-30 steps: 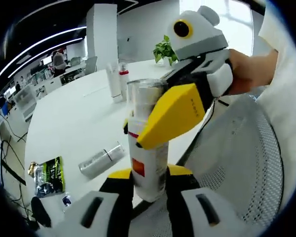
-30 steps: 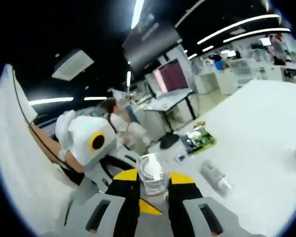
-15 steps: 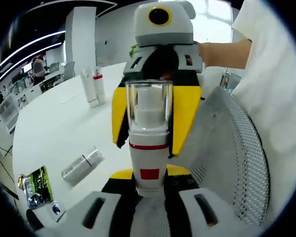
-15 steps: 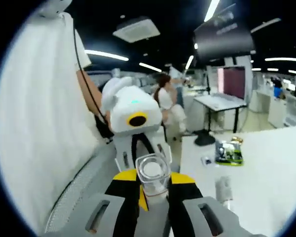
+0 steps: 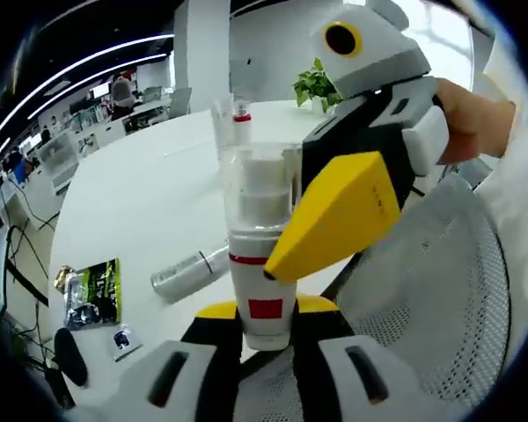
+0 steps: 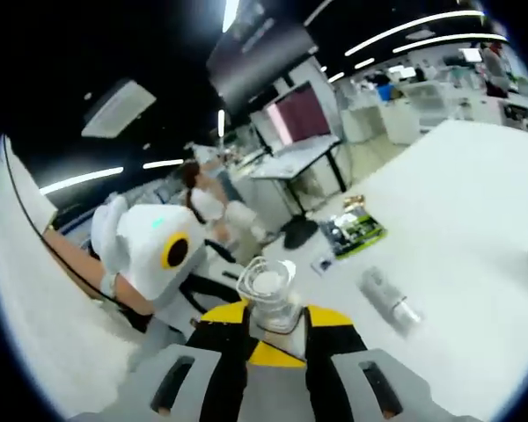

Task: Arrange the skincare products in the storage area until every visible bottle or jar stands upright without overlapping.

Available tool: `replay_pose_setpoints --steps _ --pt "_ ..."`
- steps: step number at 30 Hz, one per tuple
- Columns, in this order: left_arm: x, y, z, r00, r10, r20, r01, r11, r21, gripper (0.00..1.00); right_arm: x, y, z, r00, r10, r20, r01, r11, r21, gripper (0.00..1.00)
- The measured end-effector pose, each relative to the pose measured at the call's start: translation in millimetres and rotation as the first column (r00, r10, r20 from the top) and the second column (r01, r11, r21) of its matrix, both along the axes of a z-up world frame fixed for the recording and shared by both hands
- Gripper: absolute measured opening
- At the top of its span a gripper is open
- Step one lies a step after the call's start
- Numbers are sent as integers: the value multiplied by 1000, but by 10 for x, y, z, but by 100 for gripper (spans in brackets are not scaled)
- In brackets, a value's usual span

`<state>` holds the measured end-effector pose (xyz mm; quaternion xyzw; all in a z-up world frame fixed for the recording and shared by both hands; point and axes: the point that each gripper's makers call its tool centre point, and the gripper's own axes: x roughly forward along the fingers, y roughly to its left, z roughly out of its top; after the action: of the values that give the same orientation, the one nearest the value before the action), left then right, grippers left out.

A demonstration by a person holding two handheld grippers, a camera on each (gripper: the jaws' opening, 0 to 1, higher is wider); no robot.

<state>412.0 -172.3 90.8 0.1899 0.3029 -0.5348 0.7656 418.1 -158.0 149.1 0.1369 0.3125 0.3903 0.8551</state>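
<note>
Honestly you're midway: both hand-held grippers, left and right, clamp the white pump bottle with clear cap midair, while a silver tube lies flat on the white counter; two bottles stand.

Open-plan office, white table, mesh chair, ceiling strip lights, potted plant

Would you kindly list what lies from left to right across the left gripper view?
Green snack packet → silver tube lying on its side → white pump bottle with clear cap → yellow-jawed right gripper → white mesh chair back.
</note>
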Motion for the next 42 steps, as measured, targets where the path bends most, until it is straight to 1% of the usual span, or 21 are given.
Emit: replay_pose_setpoints --steps 4,5,6,7,8,10,14,18,20,21,22,25,27,29,31,32,34,35,37,40,42 --pt "-57 -20 -6 999 -35 26 35 999 9 17 3 24 -5 999 -28 -20 29 999 25 25" --pt "-58 -14 -11 999 -34 18 34 999 10 17 -6 27 -13 999 -32 -19 32 999 23 25" --pt "-64 -12 -13 999 -37 10 37 999 9 17 -6 21 -8 999 -19 29 19 1000 -1 23" --pt "-66 -14 -13 999 -41 8 41 999 7 17 -14 17 -4 998 10 69 -8 1000 -28 22" --pt "-89 -28 -15 998 -64 8 63 998 2 17 -49 -12 -25 997 34 75 -29 998 -62 22" --pt "-134 -39 -23 996 -90 -6 90 996 2 17 -92 -17 -33 994 75 76 -70 995 -64 21" --pt "-224 -82 10 987 -159 5 159 987 -20 18 -172 -104 -26 985 143 96 -139 989 -46 20" --pt "-311 -128 54 978 -209 6 209 977 -51 19 -271 -115 25 959 242 145 -237 970 -53 19" --pt "-354 -145 68 972 -235 6 235 970 -60 20 -334 -85 57 932 310 186 -300 951 -79 19" --pt "-390 -151 70 968 -252 -2 252 966 -64 21 -378 -59 71 911 355 210 -341 935 -100 19" --pt "-407 -151 70 966 -260 -5 259 964 -64 21 -399 -46 74 900 378 219 -361 926 -113 19" --pt "-466 -159 72 956 -292 -8 291 954 -66 22 -487 4 100 831 486 271 -452 874 -179 19" --pt "-494 -165 82 952 -304 -17 302 950 -76 22 -514 11 121 801 527 283 -489 849 -199 18" --pt "-534 -177 99 947 -320 -31 316 944 -93 22 -540 2 137 786 553 277 -516 833 -199 18" --pt "-559 -183 117 943 -332 -37 327 939 -105 22 -575 -9 162 745 598 295 -558 801 -216 18" --pt "-571 -185 122 941 -336 -44 330 938 -110 22 -585 -28 162 737 611 291 -571 792 -217 18" --pt "-616 -186 134 933 -355 -63 346 930 -121 22 -625 -31 169 703 644 301 -603 764 -229 18" --pt "-646 -185 140 927 -368 -73 358 926 -124 21 -656 -34 171 675 669 311 -625 743 -241 18" --pt "-701 -177 143 916 -391 -93 378 917 -129 21 -708 -43 164 637 703 315 -656 710 -259 18" --pt "-704 -171 156 916 -391 -92 378 917 -130 20 -706 -41 177 630 705 325 -659 707 -256 18" --pt "-680 -165 158 921 -378 -90 366 922 -126 20 -669 -44 176 641 695 327 -651 717 -247 19"
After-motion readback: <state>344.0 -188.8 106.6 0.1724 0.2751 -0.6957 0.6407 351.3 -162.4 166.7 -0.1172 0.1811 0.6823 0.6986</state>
